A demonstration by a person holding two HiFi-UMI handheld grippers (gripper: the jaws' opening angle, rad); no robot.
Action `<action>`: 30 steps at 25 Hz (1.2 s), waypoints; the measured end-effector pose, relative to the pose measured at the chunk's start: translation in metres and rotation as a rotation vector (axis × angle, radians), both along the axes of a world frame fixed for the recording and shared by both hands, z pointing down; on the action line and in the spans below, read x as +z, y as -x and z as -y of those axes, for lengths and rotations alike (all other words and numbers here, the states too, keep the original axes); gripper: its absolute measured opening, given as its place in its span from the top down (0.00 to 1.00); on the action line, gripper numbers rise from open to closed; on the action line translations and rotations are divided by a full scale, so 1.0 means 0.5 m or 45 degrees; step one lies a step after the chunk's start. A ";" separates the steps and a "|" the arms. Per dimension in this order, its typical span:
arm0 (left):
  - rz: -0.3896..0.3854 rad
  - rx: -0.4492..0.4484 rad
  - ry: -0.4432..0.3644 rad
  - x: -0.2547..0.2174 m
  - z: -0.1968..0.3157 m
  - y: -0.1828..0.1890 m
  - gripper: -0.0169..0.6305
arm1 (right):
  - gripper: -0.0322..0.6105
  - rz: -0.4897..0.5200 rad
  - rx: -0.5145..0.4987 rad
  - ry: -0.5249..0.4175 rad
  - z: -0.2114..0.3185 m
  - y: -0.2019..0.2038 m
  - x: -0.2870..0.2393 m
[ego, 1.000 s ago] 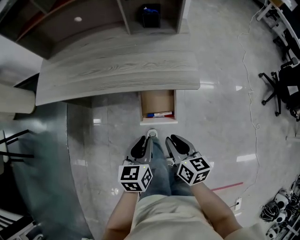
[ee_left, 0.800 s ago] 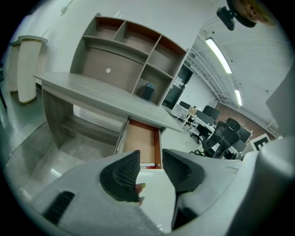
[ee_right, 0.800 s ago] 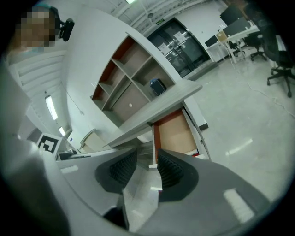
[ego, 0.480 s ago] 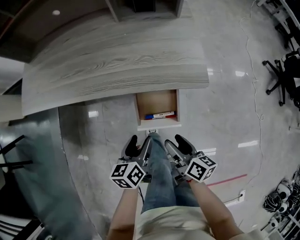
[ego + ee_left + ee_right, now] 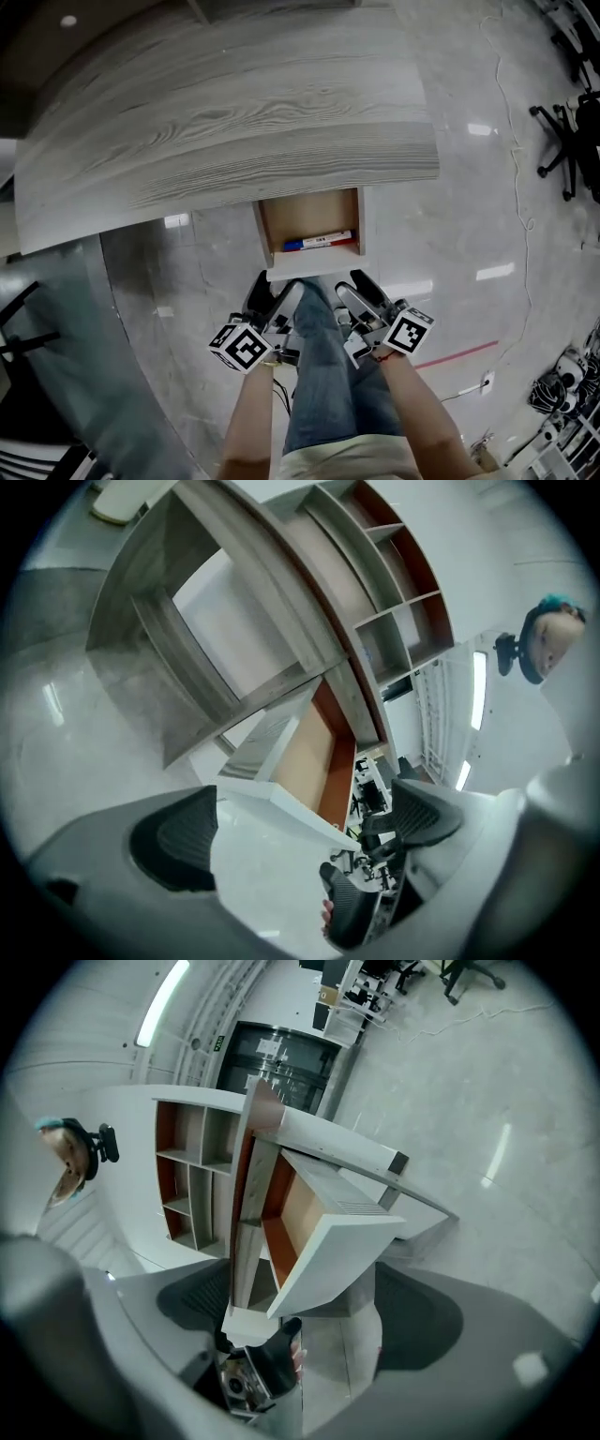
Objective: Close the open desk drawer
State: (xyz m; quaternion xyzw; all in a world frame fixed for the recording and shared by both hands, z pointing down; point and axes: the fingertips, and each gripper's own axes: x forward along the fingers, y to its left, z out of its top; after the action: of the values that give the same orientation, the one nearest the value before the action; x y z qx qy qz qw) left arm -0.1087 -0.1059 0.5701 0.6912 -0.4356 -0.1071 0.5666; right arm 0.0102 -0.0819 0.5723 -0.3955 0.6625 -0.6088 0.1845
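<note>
The open drawer (image 5: pixel 311 221) juts from under the grey wood desk top (image 5: pixel 225 122); inside lies a small white item with blue and red ends (image 5: pixel 319 242). Its white front panel (image 5: pixel 307 268) faces me. My left gripper (image 5: pixel 274 298) and right gripper (image 5: pixel 364 292) hang side by side just in front of that panel, either side of my leg. Both jaws are opening, nothing pressed between them. In the left gripper view the panel's edge (image 5: pixel 281 803) lies ahead between the fingers of the left gripper (image 5: pixel 300 827). The right gripper (image 5: pixel 309 1312) sees the drawer's corner (image 5: pixel 328 1241) close ahead.
My jeans-clad legs (image 5: pixel 323 375) stand between the grippers on a glossy grey floor. An office chair (image 5: pixel 572 141) and a thin cable (image 5: pixel 520 187) are at the right, a red floor line (image 5: pixel 459 354) behind me. Open shelving (image 5: pixel 187 1176) stands beyond the desk.
Both grippers have sunk and rolled, now level with the drawer front. Their jaws went from shut to wide apart. The head view has tilted closer over the desk.
</note>
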 end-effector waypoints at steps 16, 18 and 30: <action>-0.238 0.173 -0.143 0.080 0.032 -0.047 0.04 | 0.01 0.165 -0.118 -0.212 0.062 0.018 0.100; -0.249 0.188 -0.159 0.085 0.032 -0.048 0.04 | 0.01 0.181 -0.157 -0.239 0.066 0.020 0.105; -0.298 0.240 -0.186 0.112 0.036 -0.047 0.05 | 0.14 0.257 -0.217 -0.311 0.071 0.015 0.108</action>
State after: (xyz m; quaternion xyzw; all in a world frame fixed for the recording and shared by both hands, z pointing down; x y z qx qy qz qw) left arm -0.0854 -0.1237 0.6259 0.7511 -0.2909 -0.1648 0.5692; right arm 0.0029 -0.1176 0.6262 -0.2492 0.7407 -0.5740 0.2445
